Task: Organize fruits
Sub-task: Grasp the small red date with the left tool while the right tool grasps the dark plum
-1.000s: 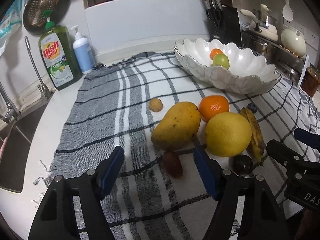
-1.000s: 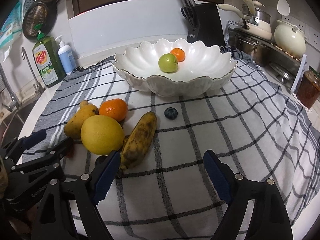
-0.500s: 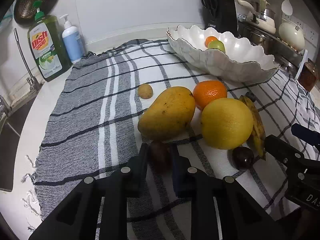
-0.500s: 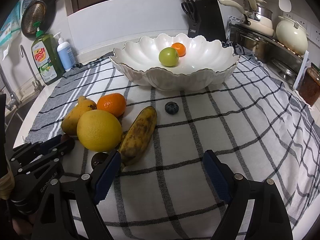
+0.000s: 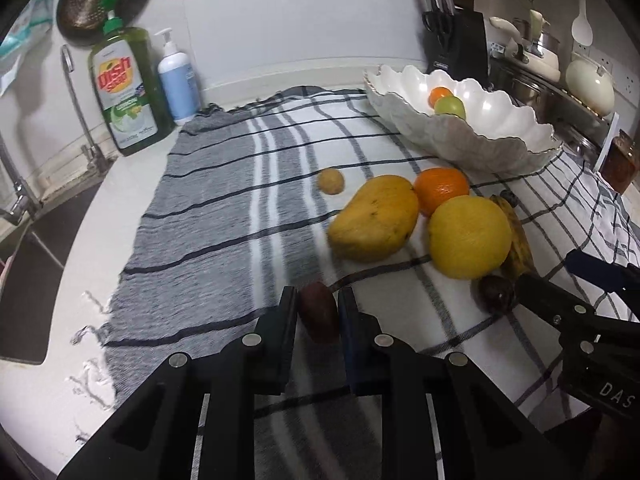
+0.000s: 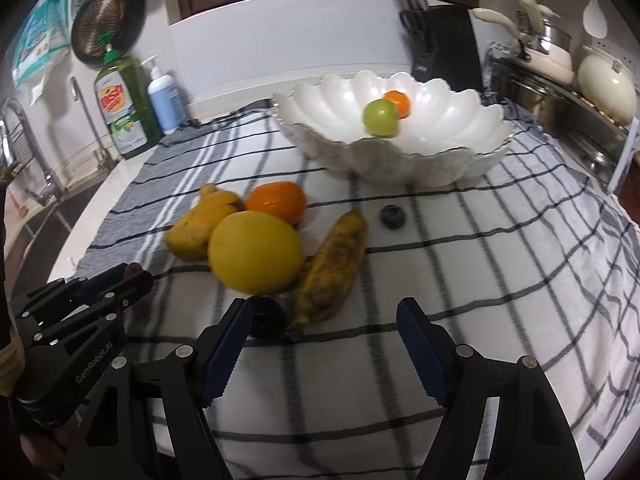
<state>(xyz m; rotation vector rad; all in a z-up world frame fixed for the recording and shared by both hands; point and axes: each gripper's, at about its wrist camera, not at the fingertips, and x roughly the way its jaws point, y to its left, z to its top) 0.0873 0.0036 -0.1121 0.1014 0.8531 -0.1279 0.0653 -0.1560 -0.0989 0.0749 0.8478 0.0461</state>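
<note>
Your left gripper (image 5: pixel 319 312) is closed narrow on the small dark red fruit (image 5: pixel 319 317), which sits between the two fingers with its long axis pointing forward along them. It is low over the striped cloth (image 5: pixel 208 216); whether it touches the cloth cannot be told. The white scalloped bowl (image 5: pixel 472 148) lies ahead and to the right of this gripper, well apart, at the far end of the tabletop.

Judge the route before moving. The mango (image 5: pixel 374 218) lies directly ahead of the held fruit, with the large yellow citrus (image 5: pixel 470 236) and the orange (image 5: pixel 440 190) to its right; all three stand between the gripper and the bowl. A straight low path would probably strike them, so lift first, then carry over the group. Open cloth lies to the left.

Your right gripper (image 6: pixel 320 344) is spread wide and holds nothing. A dark round fruit (image 6: pixel 267 316) rests just beside its left finger, and the spotted banana (image 6: pixel 332 268) runs forward and slightly right, its near tip between the fingers. The blueberry (image 6: pixel 393 216) lies alone near the bowl. This gripper is the nearer one to the bowl, which already holds a green fruit (image 6: pixel 381 117) and a small orange fruit (image 6: pixel 398 103).
</note>
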